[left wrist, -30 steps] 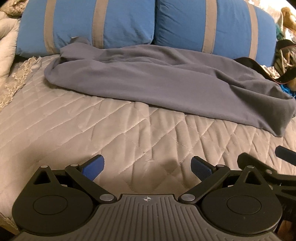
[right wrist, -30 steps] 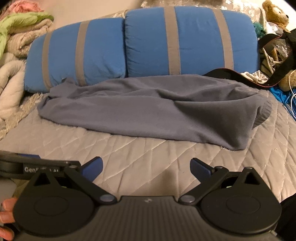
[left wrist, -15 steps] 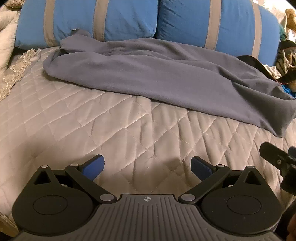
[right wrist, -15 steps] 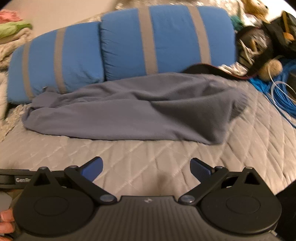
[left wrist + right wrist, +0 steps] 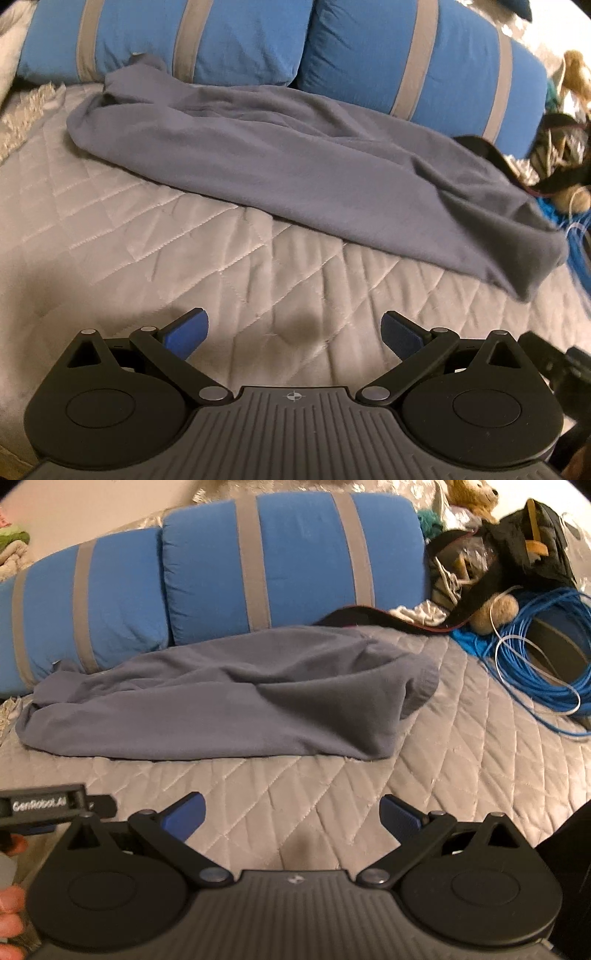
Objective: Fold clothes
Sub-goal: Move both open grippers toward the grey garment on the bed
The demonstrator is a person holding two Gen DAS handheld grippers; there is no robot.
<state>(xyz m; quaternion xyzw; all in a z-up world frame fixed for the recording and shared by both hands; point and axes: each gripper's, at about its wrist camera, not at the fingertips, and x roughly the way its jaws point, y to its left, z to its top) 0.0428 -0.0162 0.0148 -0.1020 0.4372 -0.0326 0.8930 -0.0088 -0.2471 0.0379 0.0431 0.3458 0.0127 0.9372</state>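
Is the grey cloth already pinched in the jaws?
No, the crumpled grey fleece garment lies loose on the quilted grey bedspread, and the right gripper has its jaws wide apart over bare quilt.

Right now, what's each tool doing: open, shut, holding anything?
Left tool: open, empty, above the quilt.
Right tool: open, empty, short of the grey garment.

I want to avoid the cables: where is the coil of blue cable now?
In the right wrist view the coil of blue cable lies on the quilted bedspread at the far right, beyond the right end of the grey garment.
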